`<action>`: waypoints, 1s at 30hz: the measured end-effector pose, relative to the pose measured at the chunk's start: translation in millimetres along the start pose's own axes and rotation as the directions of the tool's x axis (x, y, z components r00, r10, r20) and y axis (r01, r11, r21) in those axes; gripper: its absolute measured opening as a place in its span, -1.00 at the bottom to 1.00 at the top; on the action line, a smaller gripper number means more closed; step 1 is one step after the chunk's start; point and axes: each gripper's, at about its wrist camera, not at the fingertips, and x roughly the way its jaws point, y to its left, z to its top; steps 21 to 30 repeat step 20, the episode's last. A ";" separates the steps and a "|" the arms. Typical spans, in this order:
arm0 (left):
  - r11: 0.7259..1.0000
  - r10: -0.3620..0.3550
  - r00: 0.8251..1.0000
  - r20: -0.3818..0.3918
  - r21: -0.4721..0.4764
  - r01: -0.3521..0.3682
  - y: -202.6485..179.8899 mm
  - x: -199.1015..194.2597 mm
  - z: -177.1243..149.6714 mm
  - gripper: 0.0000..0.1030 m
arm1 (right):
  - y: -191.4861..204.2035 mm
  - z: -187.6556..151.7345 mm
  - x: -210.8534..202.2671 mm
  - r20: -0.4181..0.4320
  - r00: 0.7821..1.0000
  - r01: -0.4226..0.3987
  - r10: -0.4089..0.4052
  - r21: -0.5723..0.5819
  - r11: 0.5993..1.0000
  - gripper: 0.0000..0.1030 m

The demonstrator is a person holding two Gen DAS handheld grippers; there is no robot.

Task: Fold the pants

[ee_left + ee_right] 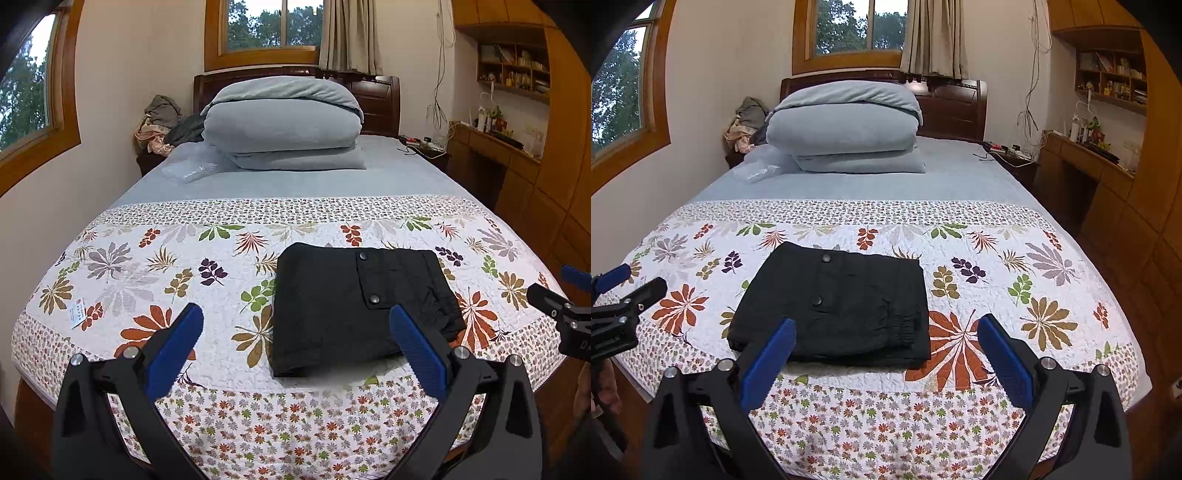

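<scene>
Pants (pixel 354 306): black, folded flat on the bed (pixel 258 424).
Left claw (pixel 295 354): wide, holding nothing.
Right claw (pixel 886 358): wide, holding nothing.
Hidden: pants' near edge behind claw fingers.

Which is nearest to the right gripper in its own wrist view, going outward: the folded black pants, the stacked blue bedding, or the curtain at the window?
From the right gripper:
1. Folded black pants, just ahead on the floral quilt, slightly left.
2. Stacked blue bedding, at the head of the bed.
3. Curtain, farthest, at the window above the headboard.
</scene>
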 end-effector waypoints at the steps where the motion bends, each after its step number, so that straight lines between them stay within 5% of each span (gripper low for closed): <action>1: 1.000 -0.004 1.000 -0.005 -0.003 0.004 0.3 0.6 -0.1 0.95 | 0.2 -0.2 0.2 0.000 1.000 0.001 -0.001 -0.001 1.000 0.93; 30: 0.998 -0.045 0.998 -0.047 -0.053 0.043 6.1 8.6 0.8 0.95 | -1.6 -2.6 2.4 -0.006 1.000 0.002 -0.002 0.005 1.000 0.93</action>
